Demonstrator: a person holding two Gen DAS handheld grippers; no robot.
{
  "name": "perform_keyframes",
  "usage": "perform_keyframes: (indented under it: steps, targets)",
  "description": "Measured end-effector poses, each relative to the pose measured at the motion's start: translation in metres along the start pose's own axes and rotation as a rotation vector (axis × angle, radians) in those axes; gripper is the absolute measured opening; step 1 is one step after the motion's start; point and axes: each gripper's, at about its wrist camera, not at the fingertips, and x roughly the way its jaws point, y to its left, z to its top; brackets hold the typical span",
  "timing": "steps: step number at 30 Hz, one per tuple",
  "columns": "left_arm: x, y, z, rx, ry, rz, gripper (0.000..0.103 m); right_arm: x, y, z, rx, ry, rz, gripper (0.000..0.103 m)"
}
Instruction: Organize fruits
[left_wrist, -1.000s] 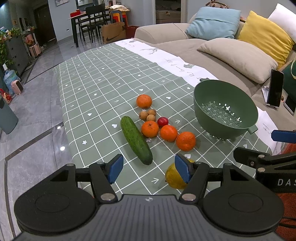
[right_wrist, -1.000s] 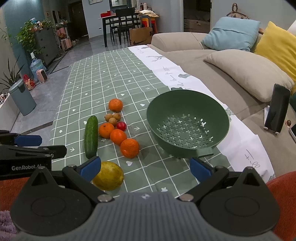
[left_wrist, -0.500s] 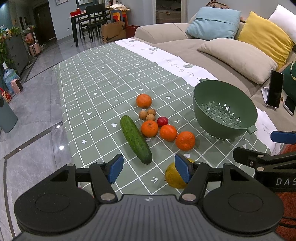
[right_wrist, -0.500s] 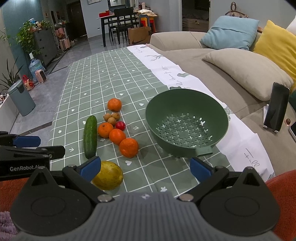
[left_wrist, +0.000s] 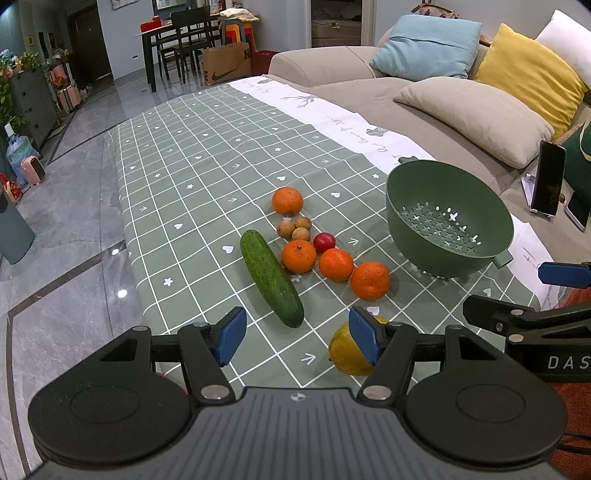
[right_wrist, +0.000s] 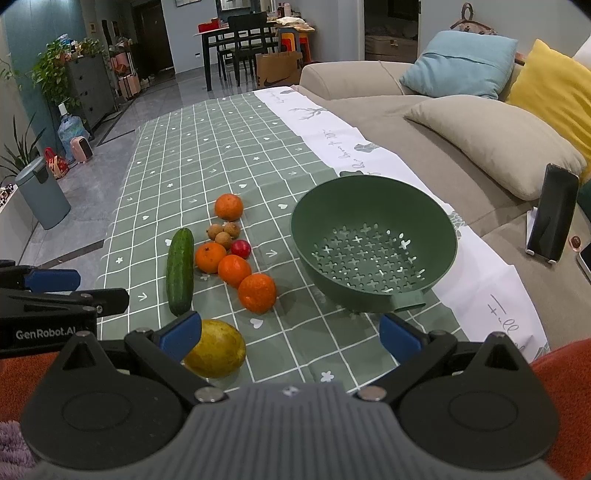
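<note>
Green checked cloth covers the counter (left_wrist: 207, 166) in front of you, with a sofa and its cushions along the right and a dining set far behind. Nothing has gone into the green colander (right_wrist: 373, 240) yet, so you look to be at the very start: choosing the first fruit.

Your left gripper (left_wrist: 297, 334) is spread wide and holds nothing; your right gripper (right_wrist: 290, 334) is wide too, and also empty. Both hang low over the near edge of the cloth.

The yellow fruit (right_wrist: 218, 349) lies nearest, on the cloth just beside the left finger of your right gripper, and partly hidden behind the right finger of your left gripper. Further out, three oranges (left_wrist: 334, 264) run in a diagonal row, with a small red fruit (left_wrist: 324, 242) and three little brown ones (left_wrist: 295, 228) just behind them, and a fourth orange (left_wrist: 287, 200) beyond those. A cucumber (left_wrist: 271, 278) lies lengthwise to their left. The colander sits to the right of the cluster, apart from it.

A sensible next move is to shift your right gripper left so the yellow fruit sits between the fingers, close gently on its round sides, then carry it to the colander.
</note>
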Motion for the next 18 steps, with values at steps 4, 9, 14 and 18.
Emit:
perform_keyframes:
  steps: [4,9,14,18]
  targets:
    - [0.0,0.0003,0.0003,-0.001,0.0,0.0,0.075,0.0009,0.0007,0.0001,0.0,0.002,-0.001,0.098]
    - [0.0,0.0007,0.0004,-0.001,0.001,-0.001,0.075,0.001,0.0005,0.0002,0.001,0.004,-0.001,0.098]
    - [0.0,0.0007,0.0,-0.001,0.001,0.0,0.075,0.0019,0.0004,-0.0002,0.003,0.006,-0.002,0.098]
    - [0.0001,0.0009,0.0003,-0.001,0.001,-0.001,0.075,0.0025,0.0004,-0.0009,0.007,0.01,-0.002,0.098]
